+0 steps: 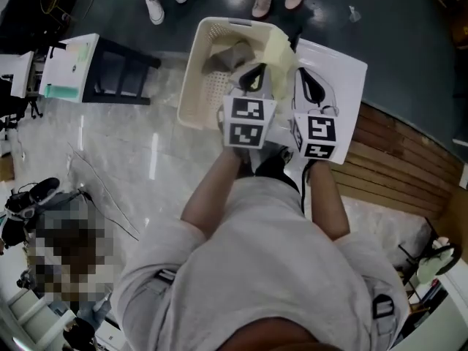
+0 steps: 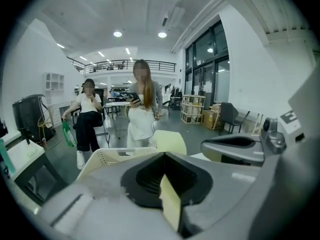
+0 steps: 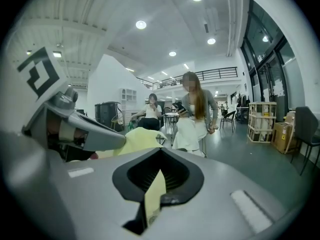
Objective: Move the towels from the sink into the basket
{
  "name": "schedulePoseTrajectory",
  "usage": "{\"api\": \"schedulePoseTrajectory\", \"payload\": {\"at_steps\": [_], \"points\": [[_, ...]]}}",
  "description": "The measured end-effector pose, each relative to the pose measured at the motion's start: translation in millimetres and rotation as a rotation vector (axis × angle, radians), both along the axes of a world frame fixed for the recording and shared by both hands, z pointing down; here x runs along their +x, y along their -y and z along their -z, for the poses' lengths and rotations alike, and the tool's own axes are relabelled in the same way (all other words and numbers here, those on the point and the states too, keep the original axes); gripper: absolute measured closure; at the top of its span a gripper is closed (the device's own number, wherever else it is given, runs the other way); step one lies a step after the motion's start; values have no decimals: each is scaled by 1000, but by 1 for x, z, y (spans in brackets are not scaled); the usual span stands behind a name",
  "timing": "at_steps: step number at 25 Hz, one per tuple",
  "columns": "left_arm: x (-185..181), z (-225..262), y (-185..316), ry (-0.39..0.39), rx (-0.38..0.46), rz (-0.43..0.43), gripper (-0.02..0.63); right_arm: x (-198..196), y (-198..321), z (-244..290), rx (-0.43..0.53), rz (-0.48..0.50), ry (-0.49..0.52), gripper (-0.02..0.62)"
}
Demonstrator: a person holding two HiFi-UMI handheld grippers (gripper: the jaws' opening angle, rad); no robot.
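Yellow towel (image 1: 280,50) clamped in left tongs (image 1: 254,75) and right tongs (image 1: 307,82)

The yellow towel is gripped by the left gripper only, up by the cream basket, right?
Not only the left. The right gripper is shut on the yellow towel too; the right gripper view shows a yellow strip between its jaws. The left gripper does grip it, up by the cream basket.
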State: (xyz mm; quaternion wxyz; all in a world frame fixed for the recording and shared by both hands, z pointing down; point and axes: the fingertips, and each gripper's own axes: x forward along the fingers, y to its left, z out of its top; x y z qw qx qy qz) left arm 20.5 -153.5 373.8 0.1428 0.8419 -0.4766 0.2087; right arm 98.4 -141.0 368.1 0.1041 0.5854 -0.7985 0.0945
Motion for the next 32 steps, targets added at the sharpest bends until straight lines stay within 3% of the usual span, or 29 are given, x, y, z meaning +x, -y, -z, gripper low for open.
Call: {"api": "schedulePoseTrajectory", "payload": {"at_steps": [14, 32], "points": [[-123, 8, 0, 14, 9, 229, 583, -119, 18, 9, 12, 224, -2, 589], [-182, -5, -10, 31, -10, 321, 583, -169, 18, -7, -14, 287, 1, 589]]}}
